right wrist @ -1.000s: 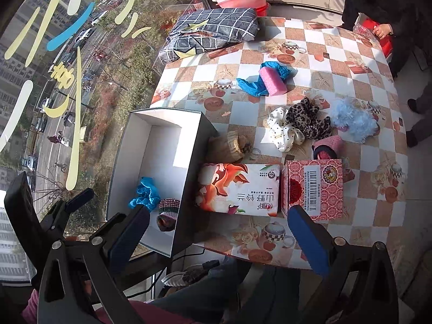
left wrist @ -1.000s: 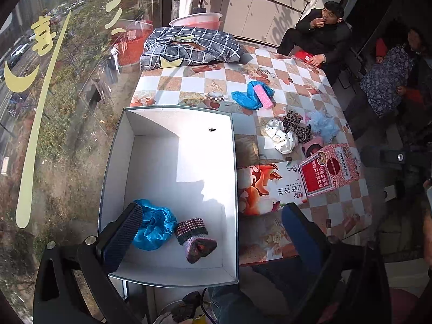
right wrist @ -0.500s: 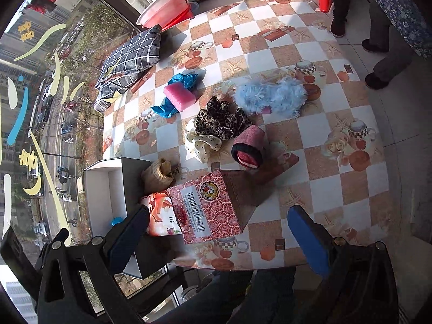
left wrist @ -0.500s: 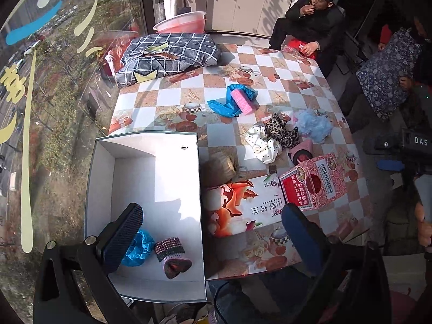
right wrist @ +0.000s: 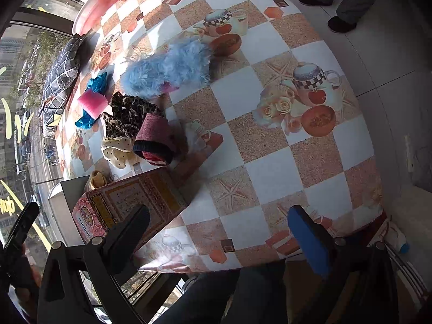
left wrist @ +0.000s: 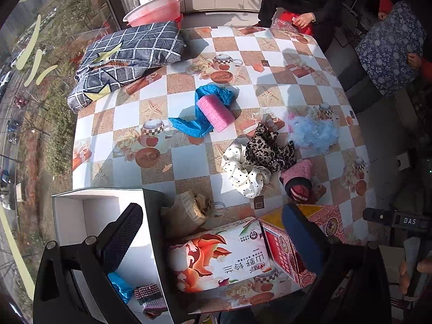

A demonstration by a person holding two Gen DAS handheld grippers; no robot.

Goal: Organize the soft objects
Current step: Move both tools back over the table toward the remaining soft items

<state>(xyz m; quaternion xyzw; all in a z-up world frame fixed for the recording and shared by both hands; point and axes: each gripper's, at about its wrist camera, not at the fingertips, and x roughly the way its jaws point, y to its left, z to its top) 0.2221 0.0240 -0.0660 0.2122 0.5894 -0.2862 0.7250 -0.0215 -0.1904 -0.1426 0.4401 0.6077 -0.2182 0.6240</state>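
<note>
Soft items lie on the checkered table: a pink foam roll on blue cloth, a white dotted scrunchie, a leopard scrunchie, a fluffy light-blue piece and a pink-red knit cuff. The white box at the near left holds a blue scrunchie and a knit item. My left gripper is open and empty above the box's right edge. My right gripper is open and empty over the table's near right edge; the cuff and fluffy piece lie ahead of it.
A floral tissue pack and a red patterned box stand near the front edge. A tan pouch sits beside the white box. A grey checked pillow and pink basin are at the far left. People sit beyond the table.
Both grippers swung to the right, still open and empty. The left view now shows less of the white box and more of the table; the right view moved past the boxes to the table's right edge.
</note>
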